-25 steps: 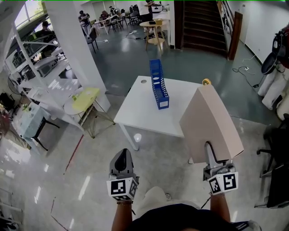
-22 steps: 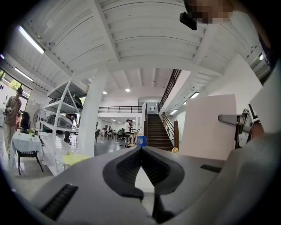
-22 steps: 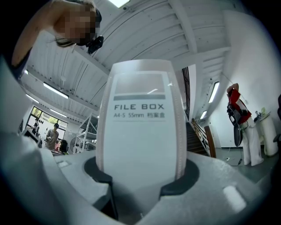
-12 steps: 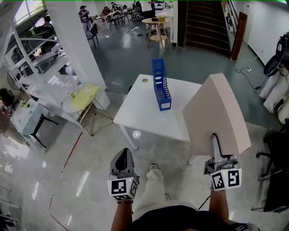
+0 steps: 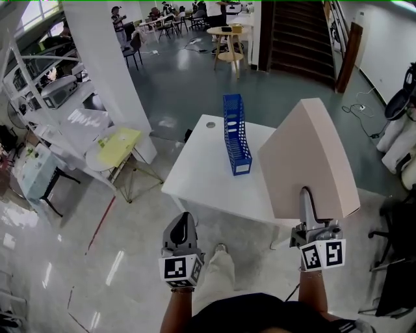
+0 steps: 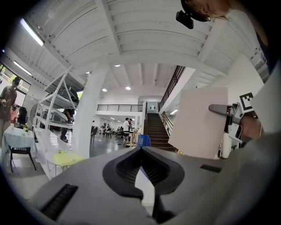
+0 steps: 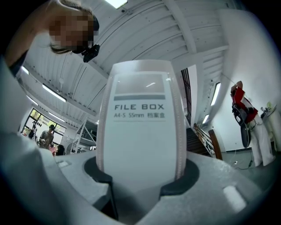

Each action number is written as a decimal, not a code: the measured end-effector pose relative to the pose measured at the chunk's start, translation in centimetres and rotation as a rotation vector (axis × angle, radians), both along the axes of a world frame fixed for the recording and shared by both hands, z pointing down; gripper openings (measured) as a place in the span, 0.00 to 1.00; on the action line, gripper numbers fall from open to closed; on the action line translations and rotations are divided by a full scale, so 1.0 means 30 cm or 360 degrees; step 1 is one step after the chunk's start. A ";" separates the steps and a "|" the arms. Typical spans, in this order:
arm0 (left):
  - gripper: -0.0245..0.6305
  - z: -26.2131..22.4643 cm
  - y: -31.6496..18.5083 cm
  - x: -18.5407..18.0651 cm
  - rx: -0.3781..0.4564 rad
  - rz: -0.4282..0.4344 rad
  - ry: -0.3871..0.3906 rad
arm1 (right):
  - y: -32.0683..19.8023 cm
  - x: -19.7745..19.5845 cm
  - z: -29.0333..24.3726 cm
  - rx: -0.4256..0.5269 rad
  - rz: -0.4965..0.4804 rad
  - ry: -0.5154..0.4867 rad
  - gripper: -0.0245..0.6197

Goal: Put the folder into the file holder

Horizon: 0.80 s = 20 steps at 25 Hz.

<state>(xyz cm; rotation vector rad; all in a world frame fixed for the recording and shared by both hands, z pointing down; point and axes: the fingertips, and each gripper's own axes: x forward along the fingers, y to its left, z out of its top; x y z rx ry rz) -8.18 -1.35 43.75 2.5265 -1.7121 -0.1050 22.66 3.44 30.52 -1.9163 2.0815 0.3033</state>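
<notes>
Ahead and a bit left of your right gripper (image 5: 307, 200), which pinches the folder (image 5: 311, 159) upright by its spine, the blue file holder (image 5: 236, 133) stands on the table (image 5: 198, 175), its long side pointing away from you; your left gripper (image 5: 183, 220) is pressed together, empty.

The room is big and bright. The floor (image 5: 65, 247) is grey and shiny close by and darker far off. A white table (image 5: 201, 175) stands in the middle. To its left is a thick white pillar (image 5: 104, 65), and near that a small round table (image 5: 117, 143) with a yellow top. White shelves (image 5: 39, 84) fill the left side under a window (image 5: 32, 16). Dark stairs (image 5: 296, 32) go up at the back, beside a brown door (image 5: 353, 45). A round wooden table (image 5: 229, 32) stands near the stairs. People (image 5: 120, 19) sit on chairs far away. A black chair (image 5: 396, 247) is on the right. The ceiling (image 6: 131, 39) is white, with small lights (image 6: 127, 88).
</notes>
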 end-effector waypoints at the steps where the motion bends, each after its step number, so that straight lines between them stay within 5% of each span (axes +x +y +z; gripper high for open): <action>1: 0.04 -0.009 -0.035 -0.001 -0.0004 -0.0002 -0.0004 | -0.039 -0.006 0.001 -0.0003 -0.0002 0.0000 0.45; 20: 0.04 -0.079 -0.658 -0.043 0.0066 0.0053 -0.0019 | -0.677 -0.099 0.007 -0.0028 0.0019 -0.0013 0.45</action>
